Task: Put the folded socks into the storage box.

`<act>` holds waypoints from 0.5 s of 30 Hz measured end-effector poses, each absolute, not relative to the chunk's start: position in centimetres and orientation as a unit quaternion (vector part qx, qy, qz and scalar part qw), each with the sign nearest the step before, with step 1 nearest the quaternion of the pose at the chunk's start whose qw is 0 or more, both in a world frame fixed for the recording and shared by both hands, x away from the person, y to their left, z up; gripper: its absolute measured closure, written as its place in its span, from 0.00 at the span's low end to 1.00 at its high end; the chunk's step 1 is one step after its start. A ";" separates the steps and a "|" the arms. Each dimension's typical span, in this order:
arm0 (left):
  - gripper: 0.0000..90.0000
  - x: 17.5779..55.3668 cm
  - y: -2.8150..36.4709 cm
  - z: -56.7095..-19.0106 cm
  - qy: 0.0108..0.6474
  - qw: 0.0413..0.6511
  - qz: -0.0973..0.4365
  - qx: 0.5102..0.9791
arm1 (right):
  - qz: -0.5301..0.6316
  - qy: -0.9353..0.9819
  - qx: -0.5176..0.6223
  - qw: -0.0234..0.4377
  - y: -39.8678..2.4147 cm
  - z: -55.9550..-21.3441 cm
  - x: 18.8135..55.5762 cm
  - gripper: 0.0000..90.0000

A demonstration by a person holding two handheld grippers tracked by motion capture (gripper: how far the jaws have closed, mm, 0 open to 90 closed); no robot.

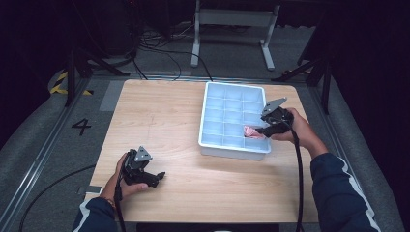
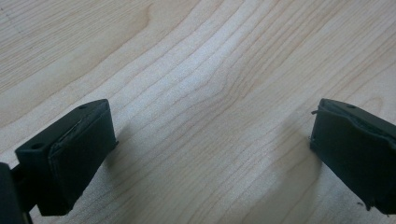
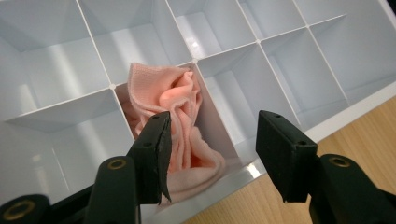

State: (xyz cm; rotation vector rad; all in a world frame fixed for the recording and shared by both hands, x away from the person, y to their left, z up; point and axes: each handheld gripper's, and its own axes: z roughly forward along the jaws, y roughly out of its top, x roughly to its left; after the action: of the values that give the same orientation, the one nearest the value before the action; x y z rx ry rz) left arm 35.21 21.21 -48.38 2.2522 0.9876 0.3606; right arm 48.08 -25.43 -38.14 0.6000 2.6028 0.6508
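Pink cloth (image 3: 175,121) sits bunched in a near-edge compartment of your white divider tray (image 1: 212,143); your right gripper (image 3: 212,154) has let go, jaws parted; left gripper (image 2: 210,154) gapes empty over the wooden table (image 1: 159,116); placement looks done.

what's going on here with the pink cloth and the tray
A person works at a wooden table with a hand-held gripper in each hand. The right hand-held gripper is open just above a crumpled pink cloth lying in a compartment of the white divided tray. The left hand-held gripper is open over bare wood.
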 end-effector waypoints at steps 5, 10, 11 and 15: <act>0.00 35.2 21.2 -48.4 0.377 0.322 0.137 0.858 | 0.258 0.920 0.220 0.197 -25.9 -37.4 47.4 0.51; 0.00 35.2 21.2 -48.4 0.377 0.322 0.137 0.858 | 0.271 0.912 0.228 0.205 -26.5 -36.7 46.6 0.49; 0.00 35.2 21.2 -48.4 0.377 0.322 0.137 0.858 | 0.273 0.911 0.228 0.207 -26.7 -36.5 46.5 0.48; 0.00 35.2 21.2 -48.4 0.377 0.322 0.137 0.858 | 0.283 0.903 0.244 0.210 -27.4 -35.9 45.7 0.44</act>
State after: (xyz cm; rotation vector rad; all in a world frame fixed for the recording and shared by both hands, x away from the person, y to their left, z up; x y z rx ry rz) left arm 35.20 21.21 -48.39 2.2514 0.9887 0.3608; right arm 45.67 -27.40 -35.93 0.6780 2.5110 0.7876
